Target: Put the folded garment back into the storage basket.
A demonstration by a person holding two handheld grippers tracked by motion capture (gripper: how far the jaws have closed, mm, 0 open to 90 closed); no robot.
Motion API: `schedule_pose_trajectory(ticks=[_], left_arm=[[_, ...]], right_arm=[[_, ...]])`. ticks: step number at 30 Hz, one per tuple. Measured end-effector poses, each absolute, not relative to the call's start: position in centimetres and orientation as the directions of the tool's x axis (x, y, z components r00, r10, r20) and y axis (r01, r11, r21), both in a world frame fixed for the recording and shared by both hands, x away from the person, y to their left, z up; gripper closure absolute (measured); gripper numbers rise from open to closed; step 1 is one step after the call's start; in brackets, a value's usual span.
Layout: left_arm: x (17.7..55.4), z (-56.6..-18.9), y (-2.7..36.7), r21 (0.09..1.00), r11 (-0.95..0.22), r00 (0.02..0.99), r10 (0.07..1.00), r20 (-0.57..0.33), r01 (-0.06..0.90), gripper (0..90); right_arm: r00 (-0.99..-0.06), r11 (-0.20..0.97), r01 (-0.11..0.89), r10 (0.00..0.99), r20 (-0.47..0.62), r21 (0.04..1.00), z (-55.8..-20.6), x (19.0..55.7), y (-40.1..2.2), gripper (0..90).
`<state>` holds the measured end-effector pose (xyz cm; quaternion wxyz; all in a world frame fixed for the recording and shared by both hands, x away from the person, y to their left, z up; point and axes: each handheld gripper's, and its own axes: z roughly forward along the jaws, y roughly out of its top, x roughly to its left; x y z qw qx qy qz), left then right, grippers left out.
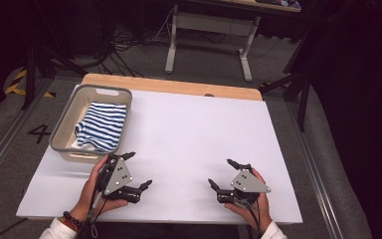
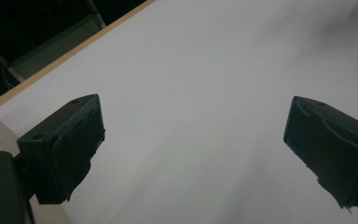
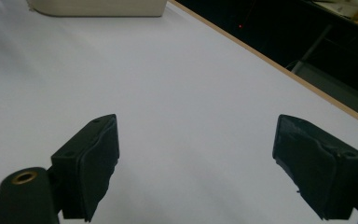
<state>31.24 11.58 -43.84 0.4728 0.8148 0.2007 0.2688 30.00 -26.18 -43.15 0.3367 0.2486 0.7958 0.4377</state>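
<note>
So the person's got both grippers parked near the front edge of the white table, one in each hand. The left gripper sits just in front of the grey plastic basket at the table's left side, jaws spread wide with nothing between them; you can see the same from the left gripper view, where the two black pads stand far apart over bare white tabletop. The right gripper is over on the right side, well apart from the left one, and its jaws are wide open and empty too, pointing roughly toward the middle of the table. In the right gripper view the basket's pale wall shows at the far top edge.

The blue and white striped cloth is bunched up inside the basket, mostly toward its near end, not touched by either gripper. The left gripper is the closer one to it, just beside the basket's near corner
</note>
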Motion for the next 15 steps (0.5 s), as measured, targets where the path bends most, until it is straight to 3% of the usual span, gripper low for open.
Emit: schedule_pose_trajectory(ticks=[15], left_arm=[[30.8, -45.7, 12.2, 0.854, -0.502, 0.783, 0.583, 0.216, 0.138, 5.5]], right_arm=[[-0.650, 0.510, 0.117, 0.688, -0.322, 0.852, -44.8, 29.3, -27.2, 15.0]])
